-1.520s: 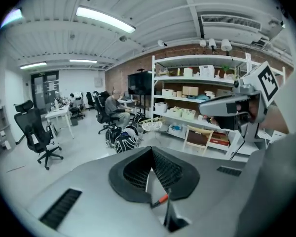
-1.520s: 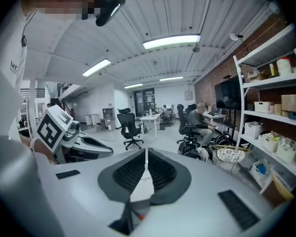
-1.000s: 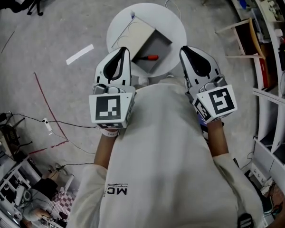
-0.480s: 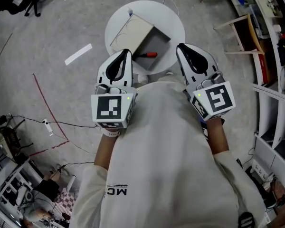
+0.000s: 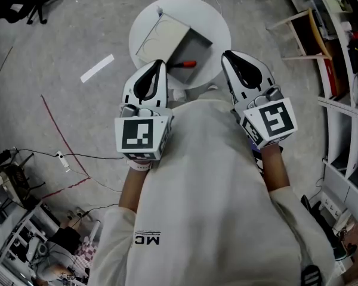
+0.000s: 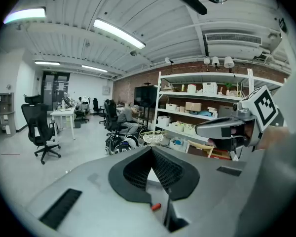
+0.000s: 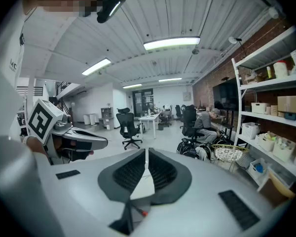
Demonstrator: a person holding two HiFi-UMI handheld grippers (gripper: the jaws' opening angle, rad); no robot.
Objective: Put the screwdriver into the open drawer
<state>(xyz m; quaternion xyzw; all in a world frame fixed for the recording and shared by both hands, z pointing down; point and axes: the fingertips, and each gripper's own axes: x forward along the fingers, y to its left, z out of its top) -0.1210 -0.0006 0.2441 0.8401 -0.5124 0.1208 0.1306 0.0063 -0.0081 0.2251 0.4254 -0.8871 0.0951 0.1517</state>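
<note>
A red-handled screwdriver [image 5: 187, 64] lies in the grey open drawer [image 5: 197, 45] of a white drawer box [image 5: 161, 36] on a round white table [image 5: 218, 22]. Its red end also peeks between the jaws as the screwdriver [image 6: 156, 206] in the left gripper view and the screwdriver [image 7: 145, 213] in the right gripper view. My left gripper [image 5: 157, 65] and right gripper [image 5: 227, 56] are held side by side close to my chest, above the table's near edge. Both are shut and hold nothing: the left gripper [image 6: 151, 150] and the right gripper [image 7: 146, 151] show their pads meeting.
Shelving [image 5: 346, 52] and a wooden chair [image 5: 304, 37] stand at the right. A white strip [image 5: 97, 68] and a red cable [image 5: 56, 130] lie on the floor at the left. Office chairs [image 7: 127, 125], desks and seated people are further off in the room.
The table and drawer have slid slightly up and left in the head view. Both grippers stay shut at my chest, the right one a little higher.
</note>
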